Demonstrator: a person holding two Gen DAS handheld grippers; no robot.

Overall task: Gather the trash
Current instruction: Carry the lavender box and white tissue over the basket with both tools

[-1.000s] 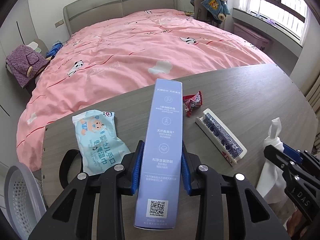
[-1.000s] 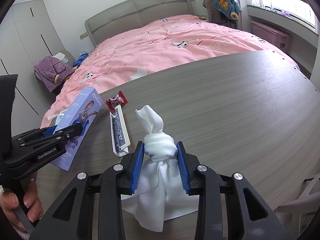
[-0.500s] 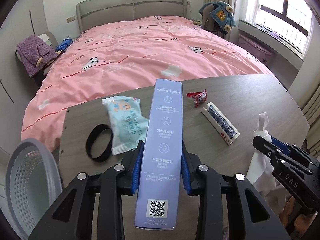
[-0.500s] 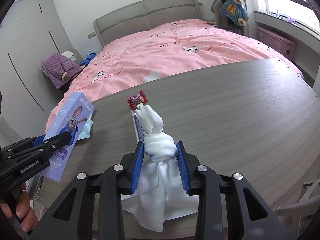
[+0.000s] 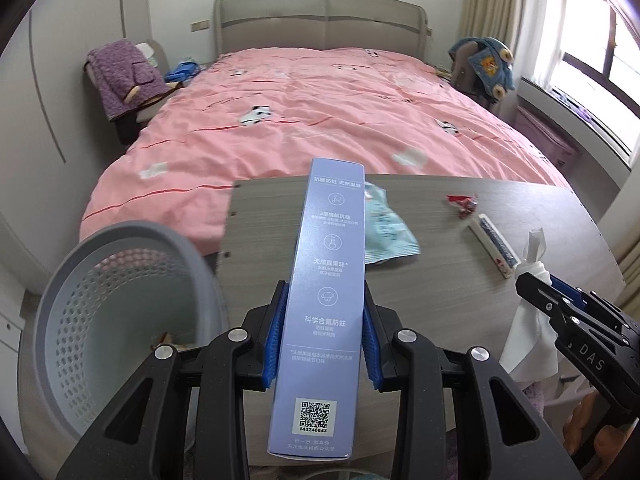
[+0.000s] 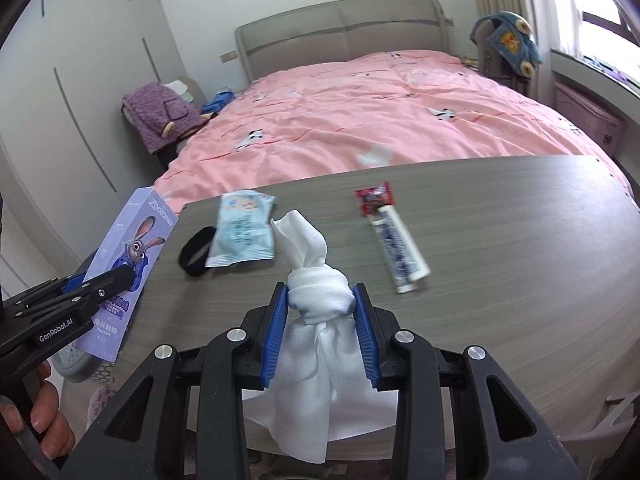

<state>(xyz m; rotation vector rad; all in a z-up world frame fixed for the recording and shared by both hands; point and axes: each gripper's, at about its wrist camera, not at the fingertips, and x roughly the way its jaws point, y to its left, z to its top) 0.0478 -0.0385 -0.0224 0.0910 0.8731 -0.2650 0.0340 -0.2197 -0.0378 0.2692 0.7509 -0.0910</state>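
Toothpaste box [image 5: 326, 292] clamped by left tool [image 5: 323, 338].

Grey wood table [image 6: 500, 280] bears wipes packet [image 6: 244, 230], black band [image 6: 194, 254], candy wrapper [image 6: 374, 197], card box [image 6: 400, 252].

Box [image 5: 324, 304] now beside basket [image 5: 132, 304]

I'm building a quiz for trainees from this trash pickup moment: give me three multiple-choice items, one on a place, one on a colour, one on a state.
1. Where is the grey basket?
A. on the bed
B. beside the table's left end, lower than its top
C. on the table

2. What colour is the candy wrapper?
A. red
B. green
C. yellow

3. What does the right claw hold?
A. nothing
B. the black band
C. the knotted white cloth

Answers: B, its rim shows below the tabletop's edge; A, it lies red beside the white tube; C, both blue pads press the knot.
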